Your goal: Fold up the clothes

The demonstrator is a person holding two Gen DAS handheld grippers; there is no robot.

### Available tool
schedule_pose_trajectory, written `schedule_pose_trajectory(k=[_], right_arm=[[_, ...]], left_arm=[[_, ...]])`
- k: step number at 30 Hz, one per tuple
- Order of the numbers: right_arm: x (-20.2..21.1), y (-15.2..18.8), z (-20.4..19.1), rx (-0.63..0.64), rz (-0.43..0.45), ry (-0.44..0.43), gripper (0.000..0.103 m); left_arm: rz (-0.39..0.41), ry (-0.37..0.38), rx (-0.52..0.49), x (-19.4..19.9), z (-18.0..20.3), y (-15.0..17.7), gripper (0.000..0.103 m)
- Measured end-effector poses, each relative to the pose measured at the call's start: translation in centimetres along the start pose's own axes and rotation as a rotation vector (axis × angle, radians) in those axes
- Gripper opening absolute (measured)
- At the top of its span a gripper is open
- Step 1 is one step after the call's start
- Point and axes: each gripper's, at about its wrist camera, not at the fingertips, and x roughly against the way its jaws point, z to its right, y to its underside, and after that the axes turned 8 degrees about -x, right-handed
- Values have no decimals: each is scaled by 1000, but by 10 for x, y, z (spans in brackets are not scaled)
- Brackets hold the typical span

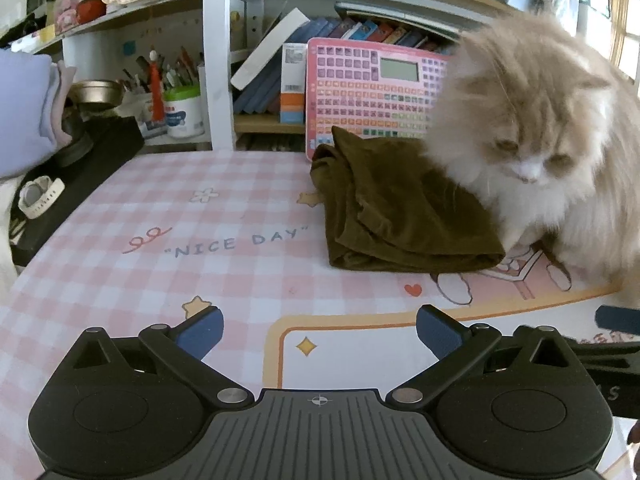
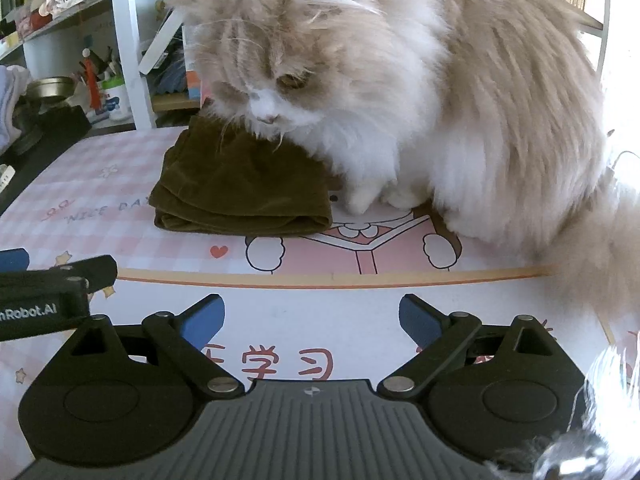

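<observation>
A dark olive-brown garment [image 1: 396, 216] [image 2: 244, 190] lies folded in a thick bundle on the pink checked table mat [image 1: 160, 216] [image 2: 100, 184]. A fluffy cream and white cat [image 1: 552, 152] [image 2: 420, 92] sits right beside it, chest fur over the bundle's right edge, head bent down toward it. My left gripper [image 1: 319, 332] stands open near the table's front edge, well short of the garment, nothing between its blue pads. My right gripper [image 2: 312, 318] is open too, empty, in front of the cat's paws. The left gripper's fingers [image 2: 60, 276] show at the left of the right wrist view.
A white shelf unit [image 1: 216, 52] with books, a pink toy keyboard board [image 1: 372, 96], a pen pot [image 1: 182, 110] and a metal bowl [image 1: 98, 94] stands behind the table. A black case [image 1: 72, 184] with a white watch [image 1: 40, 196] lies at the left. The cat's tail [image 2: 600, 264] hangs at right.
</observation>
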Motion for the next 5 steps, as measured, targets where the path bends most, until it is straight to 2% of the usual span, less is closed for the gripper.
schedule_pose_trajectory(k=[5], right_arm=[[-2,1,0,5,-8,1,95]], left_arm=[[-3,-1,2,-2,-1,0,103]])
